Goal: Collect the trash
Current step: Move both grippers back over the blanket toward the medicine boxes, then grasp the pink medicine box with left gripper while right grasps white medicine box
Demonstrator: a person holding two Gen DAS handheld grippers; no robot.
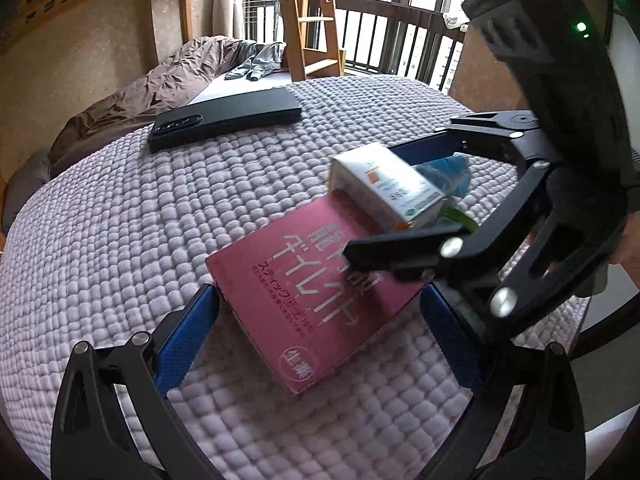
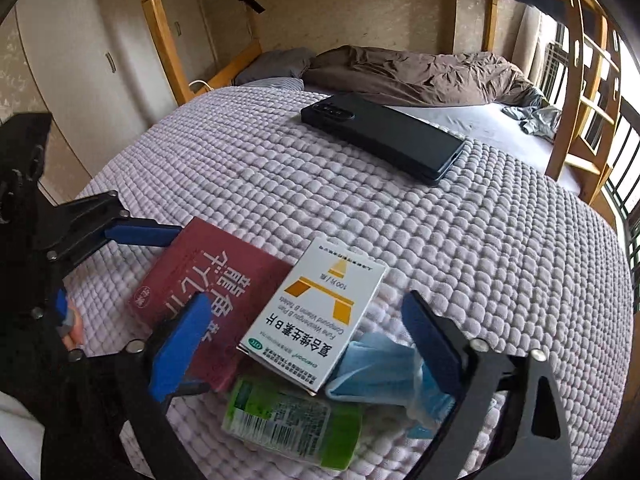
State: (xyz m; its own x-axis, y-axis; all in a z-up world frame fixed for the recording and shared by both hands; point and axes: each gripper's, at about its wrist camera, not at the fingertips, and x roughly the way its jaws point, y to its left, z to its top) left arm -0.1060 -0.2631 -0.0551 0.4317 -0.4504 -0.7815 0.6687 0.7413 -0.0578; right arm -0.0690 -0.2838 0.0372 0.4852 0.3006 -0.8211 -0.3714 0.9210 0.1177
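A: Pink carton [image 1: 316,308] serves as landmark: flat on the lilac quilted blanket [image 1: 160,220], printed face up. Closed, contents not visible.

B: White carton [image 2: 316,312]?

A: Leans across the pink carton's far corner, tilted, yellow-and-white face up. Also closed. Just beyond it, on the side away from the pink carton, a crumpled blue face mask [image 2: 384,364]; a green-labelled wrapper [image 2: 296,420] lies beside both, partly under the white carton's end.

B: Left gripper [image 1: 320,312]?

A: Angled down over the blanket. Blue pads stand wide on either side of the pink carton's width. One pad sits very close to the carton's near corner, the other is just clear of it. Not clamped.

B: Right gripper [image 2: 304,348]?

A: Also tilted down, jaws apart, straddling the white carton. One pad [image 2: 180,344] overlaps the pink carton's face, the other sits over the mask; no pad presses the white carton. Fingertips of a hand [image 2: 72,332] show behind the left gripper.

B: Else?

A: Black phone [image 1: 224,118], well beyond the pink carton, toward the brown duvet [image 2: 416,76].
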